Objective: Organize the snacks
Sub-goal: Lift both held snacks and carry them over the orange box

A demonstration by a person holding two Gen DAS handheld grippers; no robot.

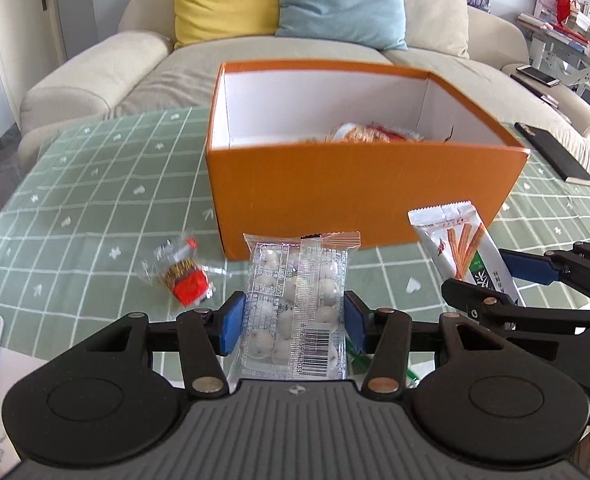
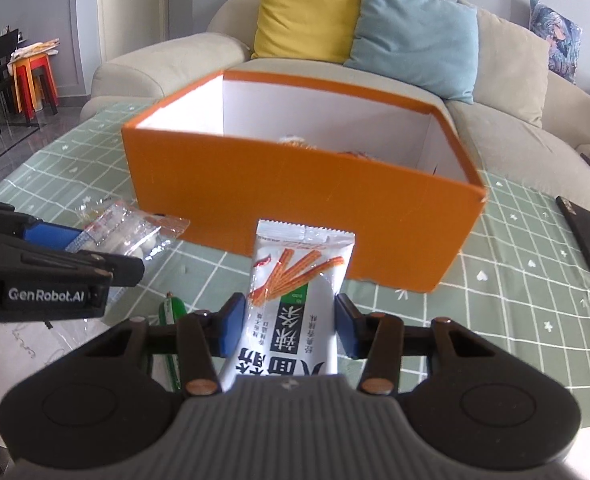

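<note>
Orange box (image 1: 359,196) ahead: clear candy packet (image 1: 295,304) clamped by left gripper (image 1: 295,320), white snack packet (image 2: 295,300) by right gripper (image 2: 289,322) (both should be lifted clear of the rim before release).

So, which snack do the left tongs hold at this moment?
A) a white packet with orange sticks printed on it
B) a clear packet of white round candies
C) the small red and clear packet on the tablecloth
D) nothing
B: in the left wrist view the blue pads of the left tongs press both sides of the clear packet of white round candies.
</note>
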